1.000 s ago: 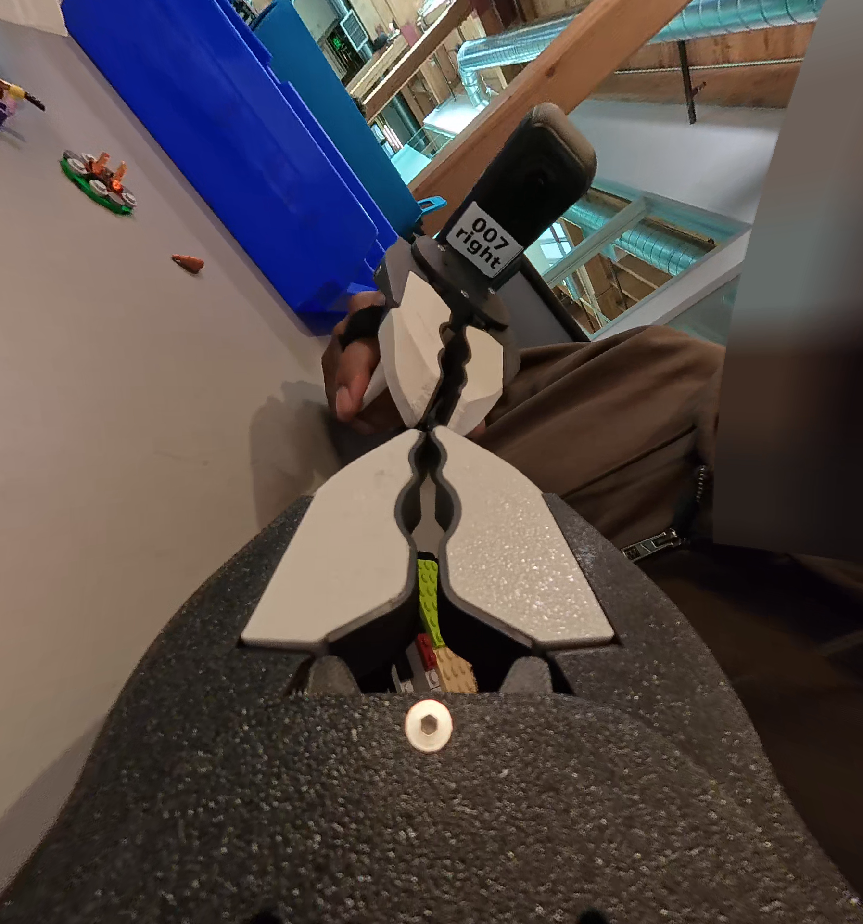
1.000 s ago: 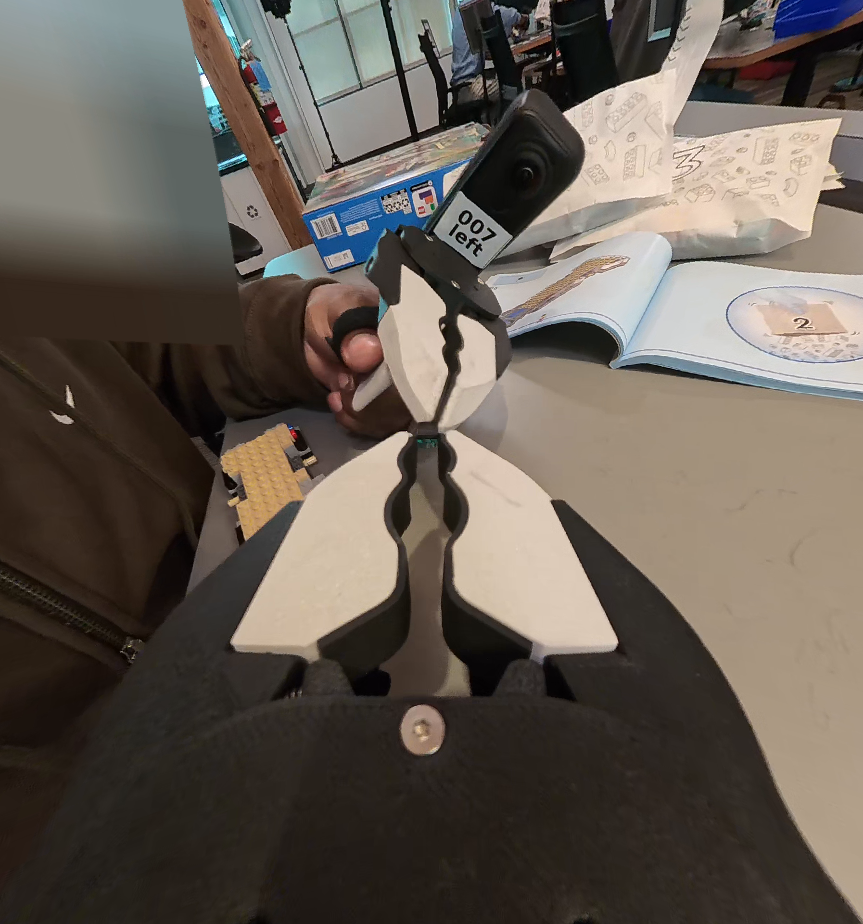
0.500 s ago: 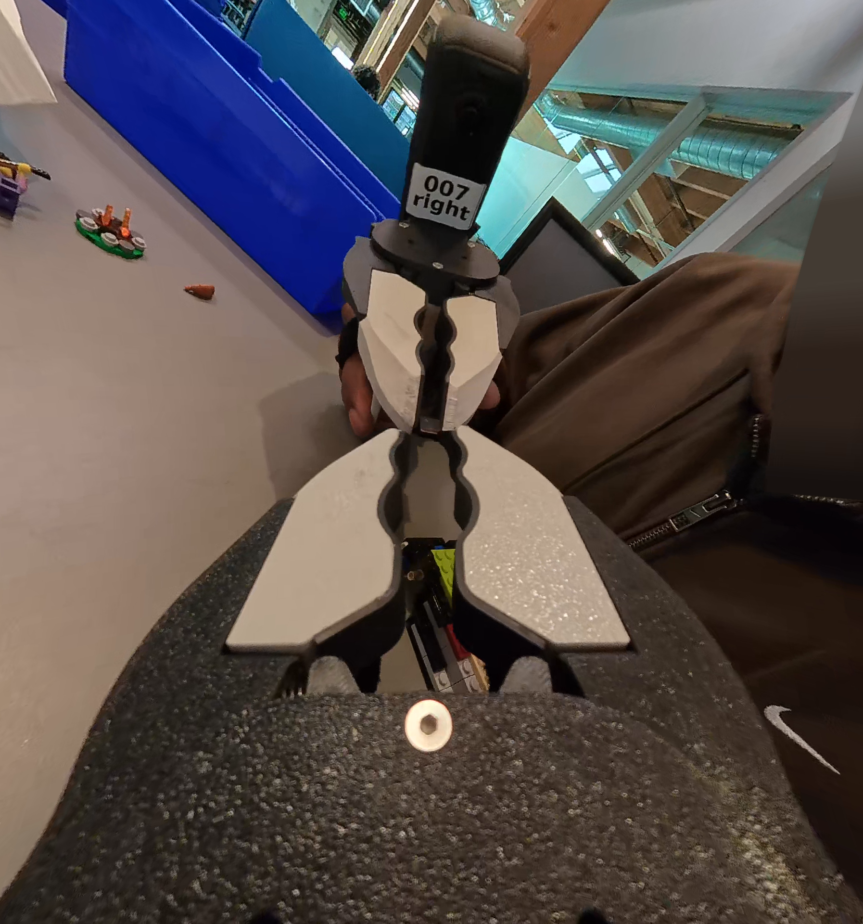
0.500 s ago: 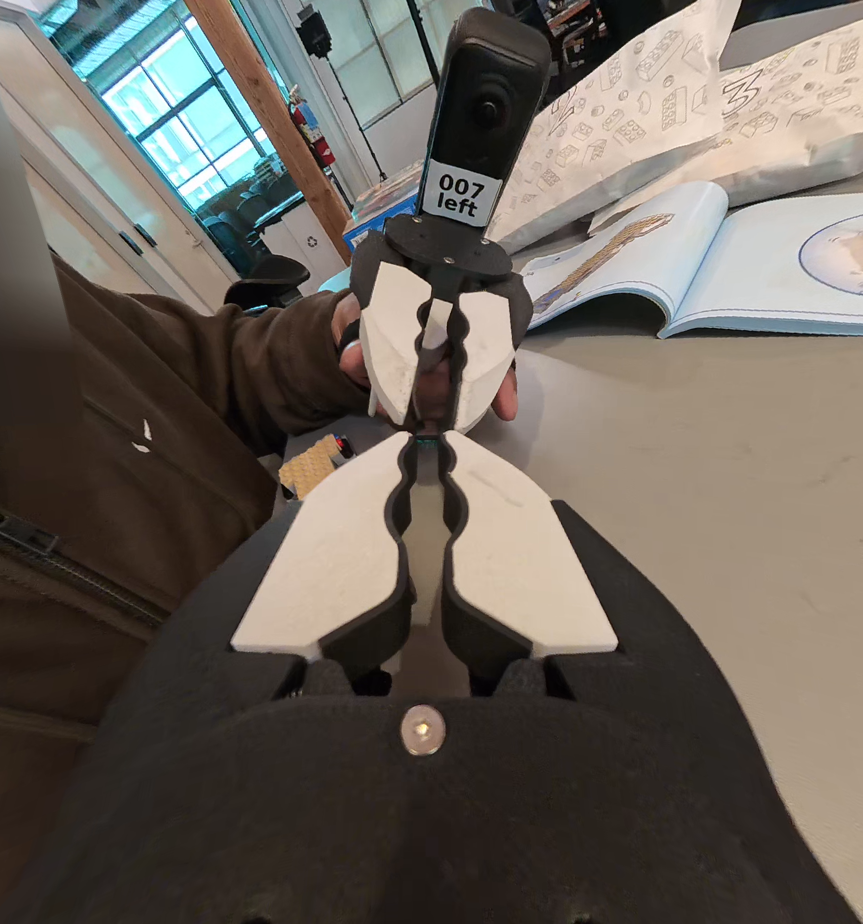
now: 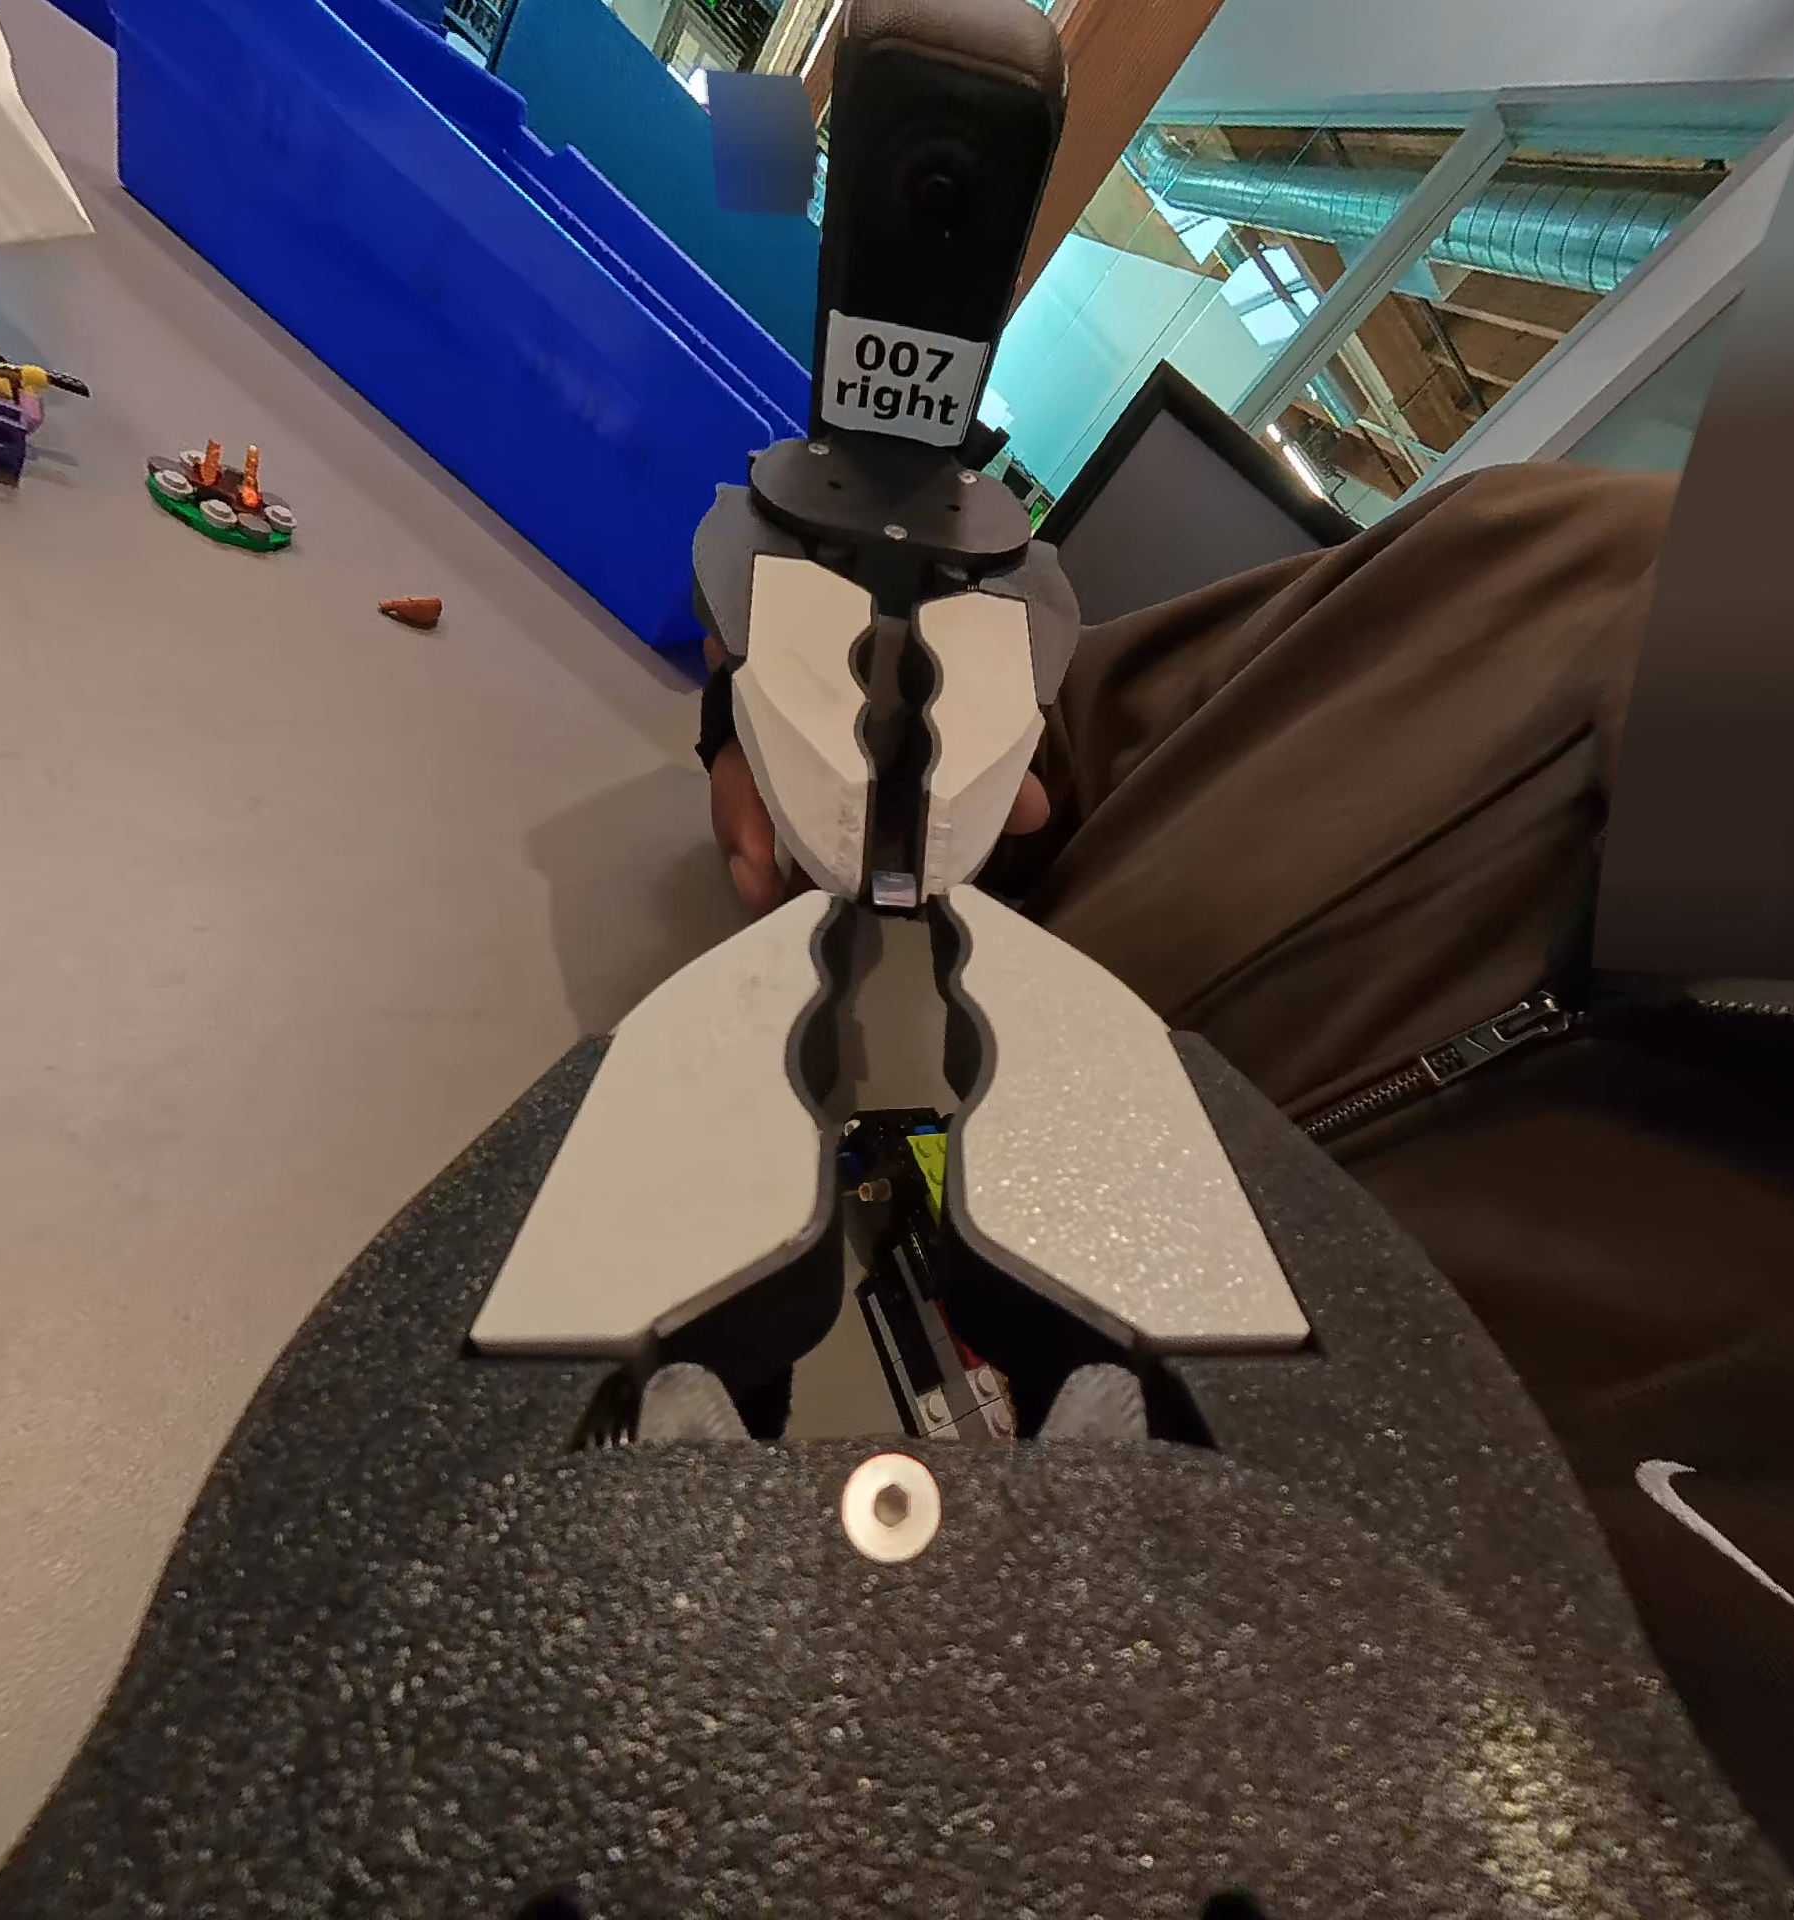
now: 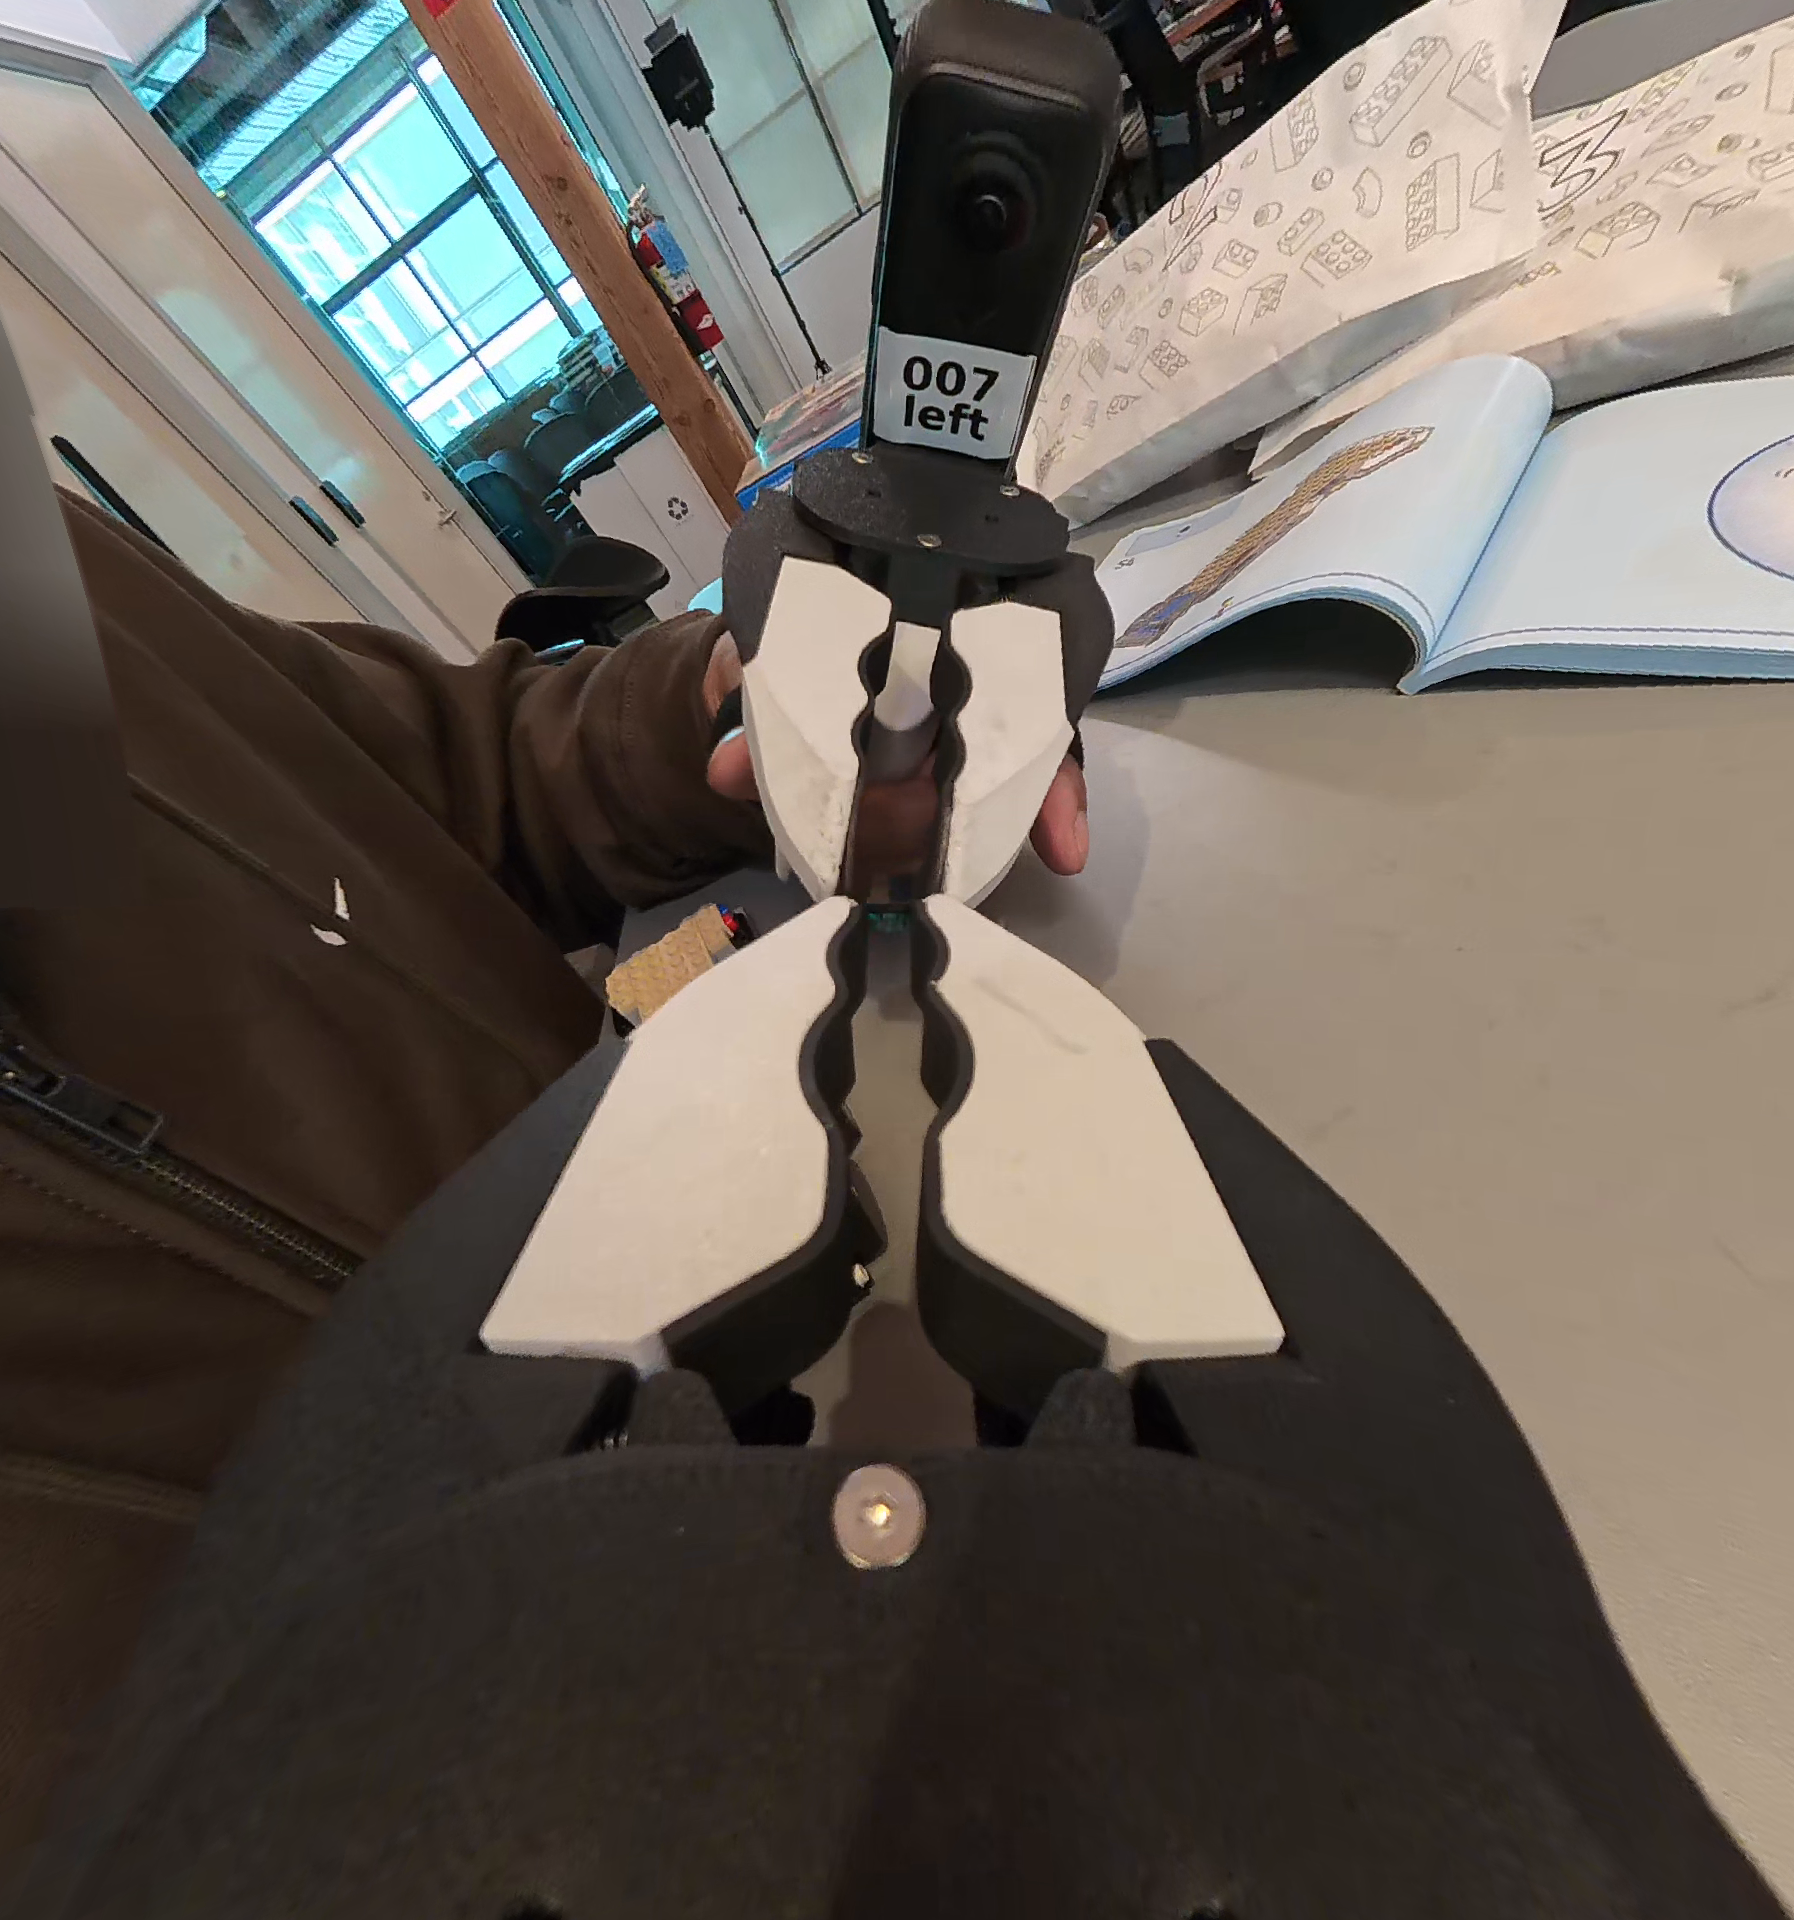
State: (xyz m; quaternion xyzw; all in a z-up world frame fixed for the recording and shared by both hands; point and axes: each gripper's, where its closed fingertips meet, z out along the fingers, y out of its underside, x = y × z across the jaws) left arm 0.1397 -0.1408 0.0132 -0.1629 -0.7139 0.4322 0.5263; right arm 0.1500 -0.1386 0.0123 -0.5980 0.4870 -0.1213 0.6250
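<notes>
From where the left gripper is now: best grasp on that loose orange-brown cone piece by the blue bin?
The orange-brown cone piece lies on its side on the grey table, clear of the blue bin. Probably come straight down from above, fingers pinching across the thicker end, since the taper could let fingers slide off the tip.

left wrist view: low over grey table (image 5: 197, 935), looks along own fingers at right gripper (image 5: 893, 894), tip to tip | right wrist view: opposite way, faces left gripper (image 6: 888, 899), open booklet (image 6: 1495, 561) behind | shared: both grippers, brown jacket (image 5: 1340, 779), tabletop
</notes>
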